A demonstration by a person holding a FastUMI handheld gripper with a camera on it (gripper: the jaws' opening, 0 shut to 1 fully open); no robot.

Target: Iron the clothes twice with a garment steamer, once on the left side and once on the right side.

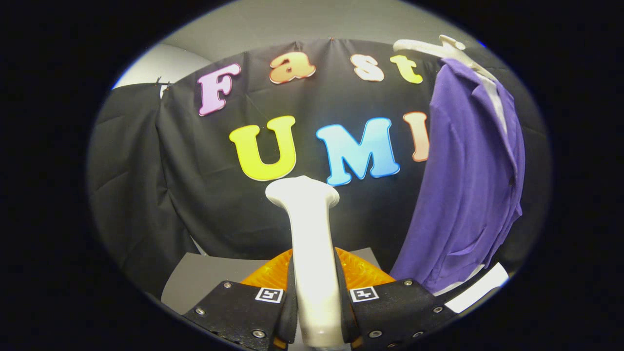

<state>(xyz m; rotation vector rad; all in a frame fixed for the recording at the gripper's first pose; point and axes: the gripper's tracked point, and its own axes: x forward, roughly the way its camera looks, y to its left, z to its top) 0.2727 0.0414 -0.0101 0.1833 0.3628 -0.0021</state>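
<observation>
Steamer (pixel 312 253) sat clamped in my gripper (pixel 314 304), both fingers (pixel 243 312) pressed on its white handle from either side. Handle stood upright between them, flared head at the top, well above the fingertips. Orange ribbed piece (pixel 360 273) showed just behind the handle at finger level; couldn't tell whether it belonged to the steamer or the gripper.

Purple shirt (pixel 468 180) hung on a white hanger (pixel 438 48) off to the right of the steamer head, collar up, hem down near the right finger. Shirt and steamer head were apart, not touching. Nothing stood between them.

Grey table (pixel 204 280) lay below, its far edge meeting the black cloth wall (pixel 195 195) beyond the fingers. White patch (pixel 480 287) sat under the shirt hem at the table's right side; couldn't tell what it was. Pale wall (pixel 292 24) showed above the cloth.
</observation>
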